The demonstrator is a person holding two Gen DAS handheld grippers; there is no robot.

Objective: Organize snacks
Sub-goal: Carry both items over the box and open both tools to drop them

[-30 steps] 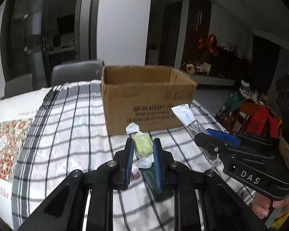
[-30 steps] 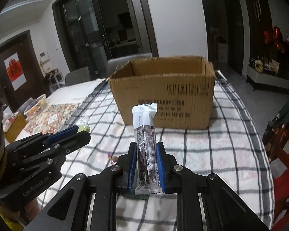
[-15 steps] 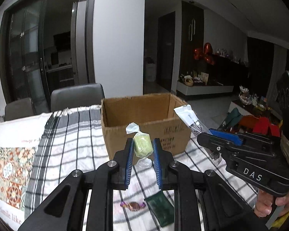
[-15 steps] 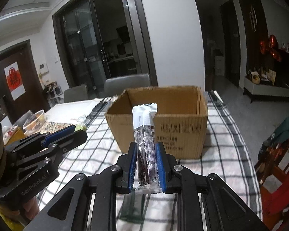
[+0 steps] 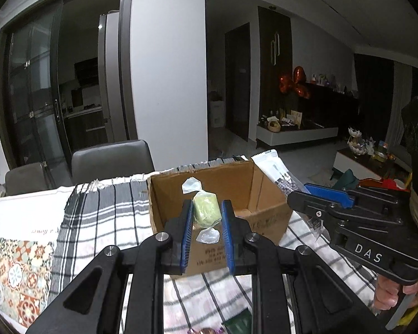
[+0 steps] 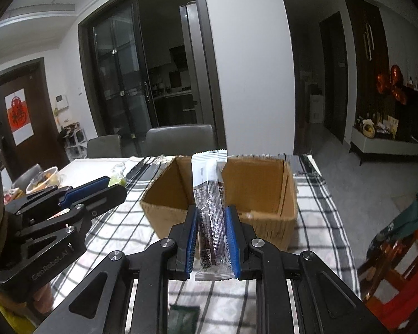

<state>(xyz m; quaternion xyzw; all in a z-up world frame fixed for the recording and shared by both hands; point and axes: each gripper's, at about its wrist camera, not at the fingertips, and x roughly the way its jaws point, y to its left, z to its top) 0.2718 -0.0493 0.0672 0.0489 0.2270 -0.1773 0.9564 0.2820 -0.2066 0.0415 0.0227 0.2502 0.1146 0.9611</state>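
An open cardboard box (image 5: pixel 267 222) (image 6: pixel 264 222) stands on the checked tablecloth. My left gripper (image 5: pixel 206 213) is shut on a green candy (image 5: pixel 206 208) in a clear twisted wrapper, held in front of the box's near wall, above its rim. My right gripper (image 6: pixel 211 217) is shut on a long snack bar (image 6: pixel 210 194) with a white top and dark printed body, standing upright before the box opening. The right gripper (image 5: pixel 320 194) shows at the right of the left wrist view with the bar (image 5: pixel 276 167). At the left of the right wrist view the left gripper (image 6: pixel 108 186) appears.
A dark green packet (image 5: pixel 238 324) (image 6: pixel 184 317) and a small wrapped candy (image 5: pixel 206 330) lie on the cloth near me. Grey chairs (image 5: pixel 111 161) stand behind the table (image 5: pixel 103 222). A bowl of food (image 6: pixel 43 178) sits far left. Red chairs (image 6: pixel 398 264) stand at the right.
Both grippers have risen and moved toward the box with their snacks; the box's inside now shows, and the packet and candy on the cloth have slid to the bottom edge.
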